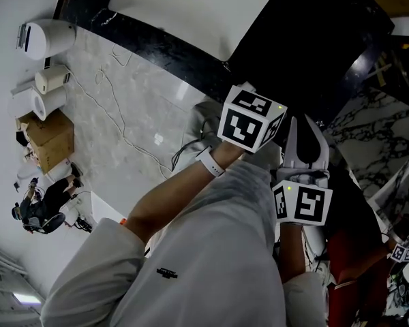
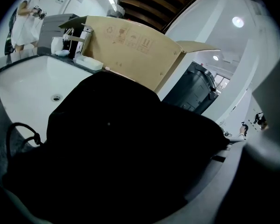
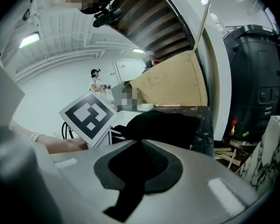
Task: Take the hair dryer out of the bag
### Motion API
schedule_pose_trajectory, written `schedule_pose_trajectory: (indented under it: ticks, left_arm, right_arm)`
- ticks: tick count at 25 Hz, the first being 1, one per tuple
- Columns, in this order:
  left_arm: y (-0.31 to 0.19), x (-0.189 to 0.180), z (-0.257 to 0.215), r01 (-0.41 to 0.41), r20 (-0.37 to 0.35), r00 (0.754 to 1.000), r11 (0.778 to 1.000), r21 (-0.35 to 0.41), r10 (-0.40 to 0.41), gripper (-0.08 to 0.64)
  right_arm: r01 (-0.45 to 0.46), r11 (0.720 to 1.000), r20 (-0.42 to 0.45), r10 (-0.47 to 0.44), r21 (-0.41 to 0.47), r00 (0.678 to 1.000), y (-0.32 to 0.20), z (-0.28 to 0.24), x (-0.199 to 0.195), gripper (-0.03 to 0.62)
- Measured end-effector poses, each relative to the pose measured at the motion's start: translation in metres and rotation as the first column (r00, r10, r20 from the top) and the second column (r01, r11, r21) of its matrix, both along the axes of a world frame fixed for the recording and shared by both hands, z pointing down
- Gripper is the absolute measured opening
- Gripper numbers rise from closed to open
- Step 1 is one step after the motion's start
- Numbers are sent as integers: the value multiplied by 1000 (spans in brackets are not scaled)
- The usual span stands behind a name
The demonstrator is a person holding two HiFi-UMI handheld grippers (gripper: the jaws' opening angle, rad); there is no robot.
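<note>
Two grippers reach forward side by side in the head view, above a marble floor (image 1: 123,107) and toward a dark counter (image 1: 140,41) that holds a white sink (image 1: 184,12). The left gripper (image 1: 249,122) shows only its marker cube there. The right gripper (image 1: 304,142) points its pale jaws at the counter.

In the left gripper view a black bag (image 2: 130,162) fills the lower frame and covers the jaws, so it cannot be told whether they are apart or together. The black bag lies at the edge of the white sink (image 2: 23,90), with a cardboard box (image 2: 135,50) behind it.

In the right gripper view the right gripper (image 3: 142,146) has its jaws closed tip to tip with nothing between them. It is near the black bag (image 3: 163,125), which rests on the dark counter (image 3: 205,125). The hair dryer cannot be seen in any view.
</note>
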State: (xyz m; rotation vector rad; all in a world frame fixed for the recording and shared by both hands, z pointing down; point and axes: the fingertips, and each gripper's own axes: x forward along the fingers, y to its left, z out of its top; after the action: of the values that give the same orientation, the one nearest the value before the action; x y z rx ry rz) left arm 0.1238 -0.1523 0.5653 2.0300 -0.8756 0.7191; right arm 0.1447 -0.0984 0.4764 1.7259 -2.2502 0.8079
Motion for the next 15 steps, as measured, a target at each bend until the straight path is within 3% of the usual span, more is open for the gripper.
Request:
schedule_pose_trajectory:
  ticks: [5, 15]
  left_arm:
    - [0, 0, 0, 10, 0, 1000, 1000, -15, -10, 225]
    - [8, -4, -10, 70, -86, 994, 997, -25, -72, 210]
  right_arm:
    - [-15, 1000, 12, 15, 0, 1000, 1, -2, 4, 31]
    - [-59, 998, 24, 59, 23, 998, -3, -8, 13, 31]
